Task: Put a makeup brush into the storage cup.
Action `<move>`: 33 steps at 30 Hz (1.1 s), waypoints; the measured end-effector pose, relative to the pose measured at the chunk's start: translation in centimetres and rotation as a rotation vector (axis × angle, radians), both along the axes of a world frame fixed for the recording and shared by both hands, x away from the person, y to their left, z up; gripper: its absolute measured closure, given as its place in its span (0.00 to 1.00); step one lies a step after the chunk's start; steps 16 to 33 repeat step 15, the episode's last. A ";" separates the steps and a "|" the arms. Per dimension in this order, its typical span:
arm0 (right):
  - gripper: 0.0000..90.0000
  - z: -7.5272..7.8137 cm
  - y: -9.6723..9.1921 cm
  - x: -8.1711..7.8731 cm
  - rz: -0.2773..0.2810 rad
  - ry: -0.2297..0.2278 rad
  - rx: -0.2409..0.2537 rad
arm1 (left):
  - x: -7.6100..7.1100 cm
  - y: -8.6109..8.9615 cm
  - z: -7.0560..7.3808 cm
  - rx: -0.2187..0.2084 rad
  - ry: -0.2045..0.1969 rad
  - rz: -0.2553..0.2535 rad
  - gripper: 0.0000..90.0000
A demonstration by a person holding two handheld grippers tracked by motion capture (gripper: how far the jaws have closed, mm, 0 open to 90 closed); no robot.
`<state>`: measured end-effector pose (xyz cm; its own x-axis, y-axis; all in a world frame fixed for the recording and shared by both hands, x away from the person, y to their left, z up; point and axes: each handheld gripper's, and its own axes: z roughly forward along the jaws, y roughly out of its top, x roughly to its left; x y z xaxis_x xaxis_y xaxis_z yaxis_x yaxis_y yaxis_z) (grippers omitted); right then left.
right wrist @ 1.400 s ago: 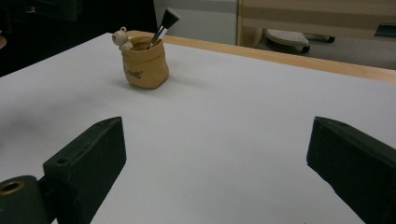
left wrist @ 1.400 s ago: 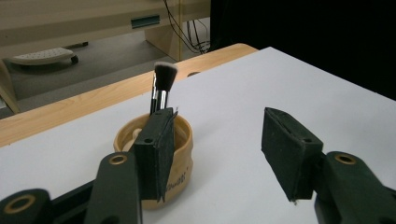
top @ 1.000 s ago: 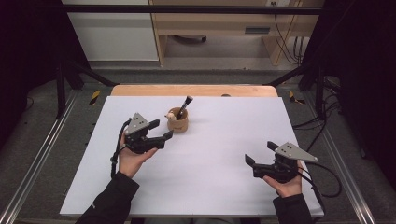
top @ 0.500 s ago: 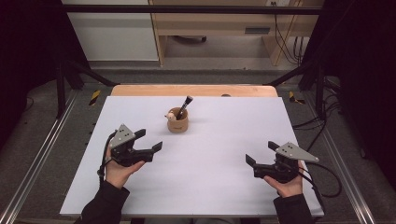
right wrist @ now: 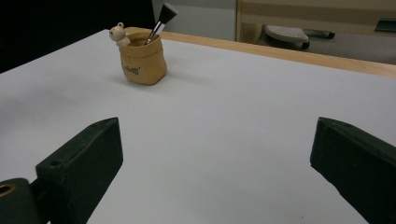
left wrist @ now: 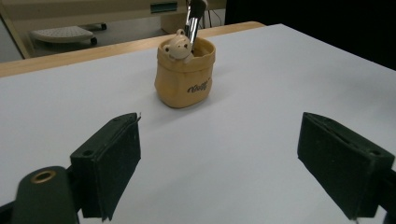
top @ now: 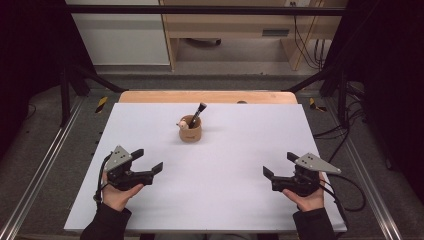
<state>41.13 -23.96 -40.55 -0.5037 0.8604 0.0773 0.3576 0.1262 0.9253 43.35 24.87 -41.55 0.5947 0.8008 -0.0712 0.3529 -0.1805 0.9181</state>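
Note:
A small tan pouch-shaped cup [top: 190, 132] with a little bear figure on its rim stands upright at the far middle of the white table [top: 235, 150]. A black-handled brush [top: 199, 112] leans in it, bristles up. My left gripper [top: 148, 160] sits near the front left, well back from the cup. Its jaws have just been opening and hold nothing. In the left gripper view the cup [left wrist: 184, 77] is ahead of the left gripper [left wrist: 229, 163]. My right gripper [top: 278, 165] rests open at the front right, empty. Its own view has the cup [right wrist: 142, 63] far off to the left.
A wooden strip [top: 205, 97] runs along the table's far edge. Metal rails [top: 45, 165] flank both sides. Cables [top: 345, 197] trail from the right gripper by the table's right edge. Beyond the table stand a white panel and a wooden desk frame.
The left gripper has drawn back from beside the cup toward the front left and sunk lower, its jaws wider apart. The right gripper has stayed still.

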 end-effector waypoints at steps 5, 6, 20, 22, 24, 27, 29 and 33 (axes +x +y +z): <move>0.03 -0.1 -0.1 0.0 -0.004 0.004 0.002 | -0.6 0.9 -0.6 0.004 0.003 0.021 0.14; 0.03 -0.1 -0.1 0.0 -0.004 0.003 0.002 | -0.8 1.1 -0.7 0.001 0.000 0.023 0.14; 0.03 -0.4 -0.2 0.0 -0.007 0.015 0.000 | -1.1 1.8 -1.7 -0.005 0.011 0.032 0.14; 0.03 -0.4 -0.2 0.0 -0.007 0.015 0.000 | -1.1 1.8 -1.7 -0.005 0.011 0.032 0.14; 0.03 -0.4 -0.2 0.0 -0.007 0.015 0.000 | -1.1 1.8 -1.7 -0.005 0.011 0.032 0.14; 0.03 -0.4 -0.2 0.0 -0.007 0.015 0.000 | -1.1 1.8 -1.7 -0.005 0.011 0.032 0.14; 0.03 -0.4 -0.2 0.0 -0.007 0.015 0.000 | -1.1 1.8 -1.7 -0.005 0.011 0.032 0.14; 0.03 -0.4 -0.2 0.0 -0.007 0.015 0.000 | -1.1 1.8 -1.7 -0.005 0.011 0.032 0.14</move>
